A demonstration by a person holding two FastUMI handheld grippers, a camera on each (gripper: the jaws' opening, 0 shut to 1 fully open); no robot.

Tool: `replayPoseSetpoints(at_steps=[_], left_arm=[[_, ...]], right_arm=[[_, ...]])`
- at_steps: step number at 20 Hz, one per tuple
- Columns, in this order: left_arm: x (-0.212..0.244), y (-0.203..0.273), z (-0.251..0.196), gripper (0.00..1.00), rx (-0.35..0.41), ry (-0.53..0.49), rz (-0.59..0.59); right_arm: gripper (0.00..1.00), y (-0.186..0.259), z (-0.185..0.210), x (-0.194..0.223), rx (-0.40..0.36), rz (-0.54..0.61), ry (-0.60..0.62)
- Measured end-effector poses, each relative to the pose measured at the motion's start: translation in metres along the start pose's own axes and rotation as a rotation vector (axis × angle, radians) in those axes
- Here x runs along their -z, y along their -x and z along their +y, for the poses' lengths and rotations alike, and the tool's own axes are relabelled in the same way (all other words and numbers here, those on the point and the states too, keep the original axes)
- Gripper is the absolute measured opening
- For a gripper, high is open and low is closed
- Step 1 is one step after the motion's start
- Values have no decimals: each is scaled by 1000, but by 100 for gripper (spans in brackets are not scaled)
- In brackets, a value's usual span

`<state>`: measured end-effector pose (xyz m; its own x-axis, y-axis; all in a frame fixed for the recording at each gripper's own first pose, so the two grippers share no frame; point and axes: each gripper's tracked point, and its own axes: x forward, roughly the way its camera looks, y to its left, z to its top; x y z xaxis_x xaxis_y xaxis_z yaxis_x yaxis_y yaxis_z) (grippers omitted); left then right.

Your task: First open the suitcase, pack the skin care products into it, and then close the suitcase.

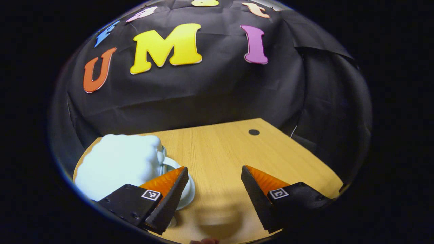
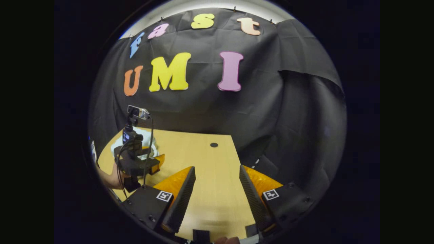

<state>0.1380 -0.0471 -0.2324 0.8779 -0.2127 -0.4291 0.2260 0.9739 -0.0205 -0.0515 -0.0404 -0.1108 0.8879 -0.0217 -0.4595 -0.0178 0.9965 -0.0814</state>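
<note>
Pale blue-white shell: this is the suitcase [image 1: 117, 166] as I see it from the left gripper view, a rounded, glossy body lying at the near left part of the counter [image 1: 220, 152], its lid down as far as I can tell.
Suitcase handle: a white loop [image 1: 169, 163] sticks out from its right side, just behind my left tongs' left finger.
Suitcase, second look: in the right gripper view I find it [image 2: 146, 139] at the far left of the counter [image 2: 203, 159], mostly hidden behind the other tool.
Skin care products: I cannot make them out.
Left tongs: my left tongs [image 1: 214, 173] stand wide open with nothing between the fingers, the left finger [image 1: 168, 189] overlapping the suitcase's lower right edge; whether it touches, I cannot tell.
Left tongs from afar: the right gripper view shows the left tool [image 2: 135, 159] with its camera on top, cables hanging, and a hand [image 2: 112, 178] holding it from below.
Right tongs: my right tongs [image 2: 217, 174] are open too, holding nothing, over bare wood well apart from the suitcase.
Counter: light wood grain, with a small dark round hole [image 1: 253, 132] toward its far right corner.
Backdrop: black cloth [image 1: 220, 88] hangs behind and to the right of the counter.
</note>
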Motion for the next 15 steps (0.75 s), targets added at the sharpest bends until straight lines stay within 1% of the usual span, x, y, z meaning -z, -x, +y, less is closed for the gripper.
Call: replayPoseSetpoints(at_steps=[3,5,7,9,10,12,15], left_arm=[[-87,55,36,99,-111,43,-164],[-134,91,47,99,-139,67,-260],[-163,121,54,98,-178,43,-315],[-175,139,66,98,-221,54,-343],[-176,143,68,97,-225,74,-350],[-171,148,70,98,-245,92,-340],[-167,149,71,98,-249,94,-339]], right_arm=[[78,-13,30,-61,-46,-171,2],[78,-18,54,-99,-80,-265,-18],[78,-14,69,-124,-97,-336,-5],[78,-13,80,-141,-106,-391,-22],[78,-11,84,-142,-108,-402,-34],[77,-8,87,-137,-103,-399,-42],[79,-10,90,-131,-97,-379,-31]])
